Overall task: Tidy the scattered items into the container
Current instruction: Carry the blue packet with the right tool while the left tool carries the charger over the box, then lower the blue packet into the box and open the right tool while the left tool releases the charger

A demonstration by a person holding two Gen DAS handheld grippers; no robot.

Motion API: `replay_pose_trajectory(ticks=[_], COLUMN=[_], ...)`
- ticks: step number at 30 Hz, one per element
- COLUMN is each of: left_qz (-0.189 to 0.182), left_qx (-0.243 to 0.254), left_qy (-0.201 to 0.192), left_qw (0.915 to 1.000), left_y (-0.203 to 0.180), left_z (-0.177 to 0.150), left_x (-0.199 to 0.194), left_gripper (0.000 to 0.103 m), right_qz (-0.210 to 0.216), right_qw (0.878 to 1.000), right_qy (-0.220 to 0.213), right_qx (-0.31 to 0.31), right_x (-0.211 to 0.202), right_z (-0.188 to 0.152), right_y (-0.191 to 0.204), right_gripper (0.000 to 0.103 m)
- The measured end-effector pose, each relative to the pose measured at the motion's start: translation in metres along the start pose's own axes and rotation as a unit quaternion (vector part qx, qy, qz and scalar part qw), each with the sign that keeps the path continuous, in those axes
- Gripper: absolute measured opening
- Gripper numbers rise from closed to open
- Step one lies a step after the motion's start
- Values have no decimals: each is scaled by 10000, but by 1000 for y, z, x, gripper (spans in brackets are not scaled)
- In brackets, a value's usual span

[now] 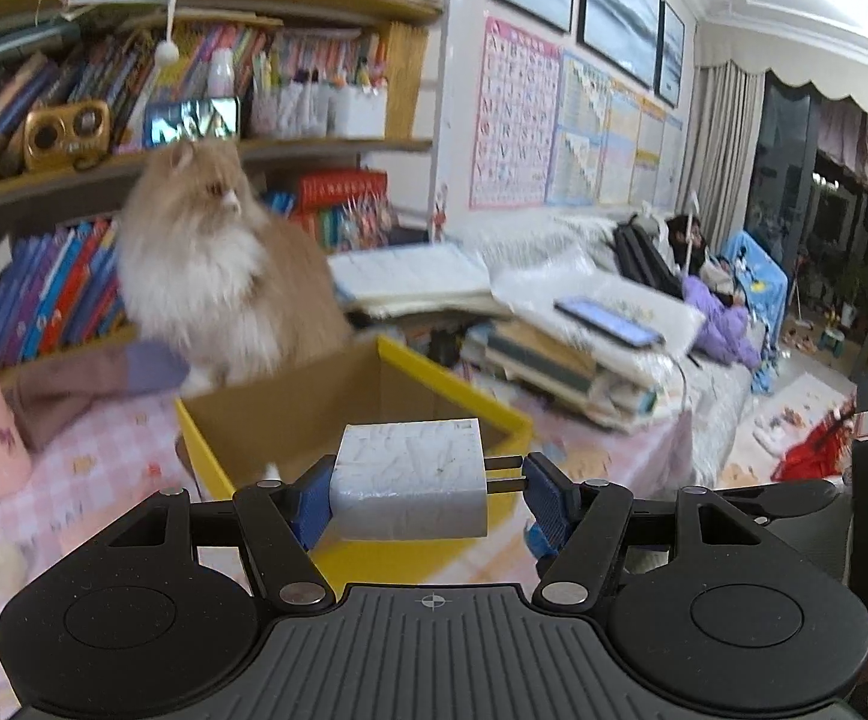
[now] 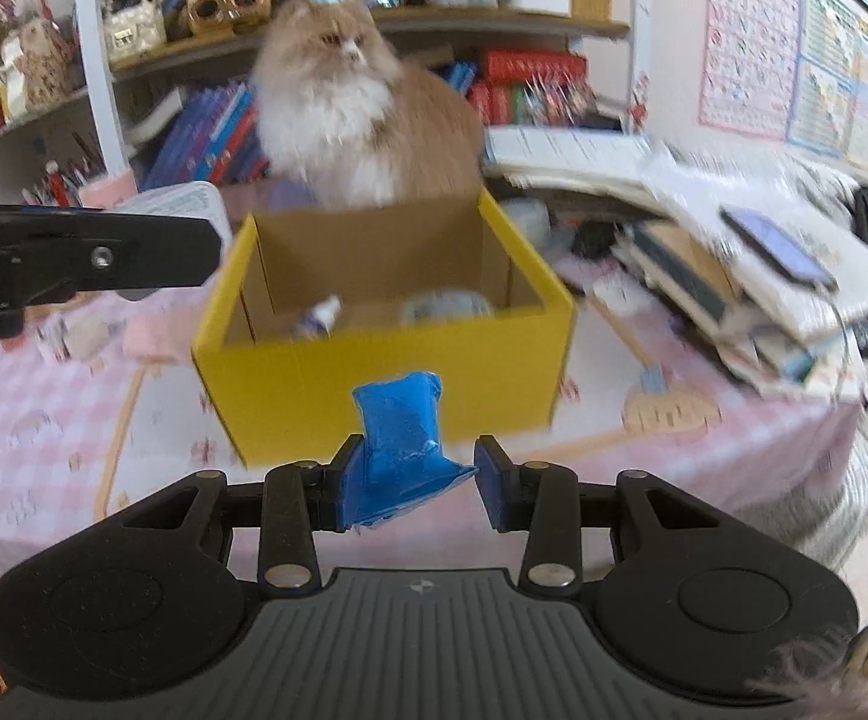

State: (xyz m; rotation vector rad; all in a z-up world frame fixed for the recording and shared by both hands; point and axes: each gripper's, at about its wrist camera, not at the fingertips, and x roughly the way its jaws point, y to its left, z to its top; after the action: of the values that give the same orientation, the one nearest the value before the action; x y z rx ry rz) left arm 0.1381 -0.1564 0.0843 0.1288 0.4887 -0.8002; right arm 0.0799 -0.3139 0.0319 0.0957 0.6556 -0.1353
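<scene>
Much is blurred: the fluffy cream-and-white cat point(image 2: 356, 114) behind the box and the heap of books and papers point(image 2: 734, 276) off to my right are smeared, and I cannot identify everything in the box.

My left gripper point(image 1: 428, 486) pinches a white plastic plug adapter point(image 1: 410, 480) sideways, its two metal prongs meeting the right fingertip, just above the near rim of the yellow cardboard box point(image 1: 464, 390).

My right gripper point(image 2: 413, 483) holds a crumpled blue packet point(image 2: 401, 432) against its left finger; the right finger barely meets a corner, so I cannot tell how firm the grip is. Ahead of it the box point(image 2: 386, 384) sits on the pink checked tablecloth point(image 2: 44, 420), holding a small white-and-blue tube point(image 2: 320, 318) and a pale round item point(image 2: 446, 306), too blurred to name.
</scene>
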Motion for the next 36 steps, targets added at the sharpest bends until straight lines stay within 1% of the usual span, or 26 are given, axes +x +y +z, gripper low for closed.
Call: replay_pose_trajectory(ticks=[3,6,11,16,20,26,30,36], left_qz=[116,267,549,817,1018,1313,1397,1455], left_qx=[11,-15,-109,-78,-86,-130,-163,-313], left_qy=[-111,-137,-22,188,422,806,1072,1377], left_qw=[9999,9995,9984,9965,9939,9880,9842,9792], left_y=[8,16,33,44,52,66,72,80], left_z=[13,23,33,39,38,32,26,19], left_x=[10,22,48,74,97,129,150,175], left_gripper=[66,66,66,66,66,66,66,66], right_qz=[97,182,345,540,709,898,1023,1096], right_qw=[9996,9987,9967,9949,9920,9869,9812,9734], right_qy=[-199,-348,-446,-372,-240,141,500,880], right_qx=[-174,-324,-576,-773,-1012,-1336,-1560,-1809], right_x=[8,19,44,74,101,146,173,197], right_z=[24,47,78,98,107,111,107,99], right_y=[0,-3,-5,-6,-2,1,3,6], right_gripper=[37,37,37,37,36,36,36,37])
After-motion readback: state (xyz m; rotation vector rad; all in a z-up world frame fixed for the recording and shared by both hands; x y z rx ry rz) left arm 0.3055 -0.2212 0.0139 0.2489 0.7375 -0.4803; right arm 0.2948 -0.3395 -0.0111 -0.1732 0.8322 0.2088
